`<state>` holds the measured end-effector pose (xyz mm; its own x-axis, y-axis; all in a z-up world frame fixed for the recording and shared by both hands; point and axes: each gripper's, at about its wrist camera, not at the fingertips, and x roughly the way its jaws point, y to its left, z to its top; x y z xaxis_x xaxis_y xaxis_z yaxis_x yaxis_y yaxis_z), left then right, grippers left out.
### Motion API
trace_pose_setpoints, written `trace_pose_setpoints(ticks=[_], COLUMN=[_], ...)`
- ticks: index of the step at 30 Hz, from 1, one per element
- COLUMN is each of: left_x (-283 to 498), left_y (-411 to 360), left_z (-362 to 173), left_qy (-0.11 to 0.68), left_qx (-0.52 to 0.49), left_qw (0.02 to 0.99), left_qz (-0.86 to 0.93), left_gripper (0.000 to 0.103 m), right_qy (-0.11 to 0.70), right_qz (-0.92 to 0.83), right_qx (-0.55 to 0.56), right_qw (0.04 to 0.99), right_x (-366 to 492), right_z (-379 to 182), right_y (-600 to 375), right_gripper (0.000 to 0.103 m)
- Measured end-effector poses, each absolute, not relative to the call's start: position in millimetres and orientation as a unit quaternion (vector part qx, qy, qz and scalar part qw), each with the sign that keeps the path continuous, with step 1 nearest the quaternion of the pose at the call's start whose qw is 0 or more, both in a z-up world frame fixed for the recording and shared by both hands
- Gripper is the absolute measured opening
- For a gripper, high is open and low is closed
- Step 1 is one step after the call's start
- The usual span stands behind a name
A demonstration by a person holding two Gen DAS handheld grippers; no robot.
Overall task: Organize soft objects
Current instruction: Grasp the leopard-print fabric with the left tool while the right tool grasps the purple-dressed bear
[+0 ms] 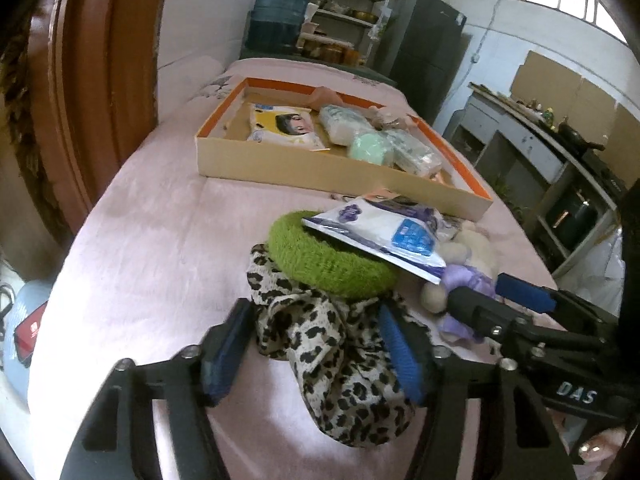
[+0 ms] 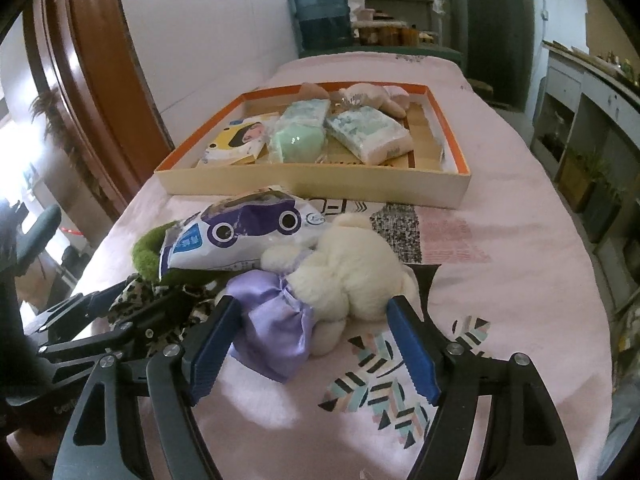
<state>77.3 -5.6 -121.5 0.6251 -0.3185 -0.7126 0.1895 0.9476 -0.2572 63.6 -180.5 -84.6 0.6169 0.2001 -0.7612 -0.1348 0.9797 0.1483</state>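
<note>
A pile of soft things lies on the pink bed sheet (image 1: 160, 240). A leopard-print cloth (image 1: 320, 344) sits between the blue pads of my left gripper (image 1: 314, 308), which is open; the right pad touches the cloth and the left pad stands just clear. Behind the cloth are a green fuzzy ring (image 1: 328, 260) and a white wipes pack (image 1: 384, 236). My right gripper (image 2: 312, 300) is open wide around a cream plush toy (image 2: 352, 272) in a purple dress (image 2: 272, 328), not pressing it. The left gripper (image 2: 120, 312) shows at the left of the right wrist view.
An orange-rimmed cardboard box (image 2: 312, 184) farther up the bed holds tissue packs, a green sponge and a plush. A wooden door (image 1: 88, 100) stands on the left. A water jug (image 1: 280, 12), shelves and a dark fridge (image 1: 428, 52) are beyond; a counter (image 1: 540, 152) runs along the right.
</note>
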Motion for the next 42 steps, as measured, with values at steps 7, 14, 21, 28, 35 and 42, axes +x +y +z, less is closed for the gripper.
trace_pose_setpoints(ticks=[7,14,21,28,35,42], left_x=[76,66,51,41,31,22], left_y=[4,3,2,1,3,9], left_z=[-125,-119,-109,-97,-81,-59], left_qy=[0.411,0.399,0.39,0.375,0.354,0.326], left_qx=[-0.121,-0.119,-0.112,-0.115,-0.113,-0.109], left_qw=[0.889,0.893,0.895,0.898,0.906,0.917], left_qz=[-0.165,-0.171,-0.185,-0.198,-0.203,-0.202], left_gripper=[0.018,0.013,0.012,0.012,0.012,0.012], right_qy=[0.425,0.418,0.415,0.404,0.393,0.38], right_qz=[0.084,0.098,0.11,0.104,0.098,0.1], right_qx=[0.033,0.036,0.06,0.068,0.068,0.065], right_qw=[0.901,0.902,0.901,0.906,0.912,0.917], right_x=[60,54,43,31,22,14], right_z=[-83,-77,-70,-59,-48,-36], right_y=[-181,-180,-187,-196,-200,-200], right_gripper=[0.05,0.019,0.016,0.016,0.016,0.016])
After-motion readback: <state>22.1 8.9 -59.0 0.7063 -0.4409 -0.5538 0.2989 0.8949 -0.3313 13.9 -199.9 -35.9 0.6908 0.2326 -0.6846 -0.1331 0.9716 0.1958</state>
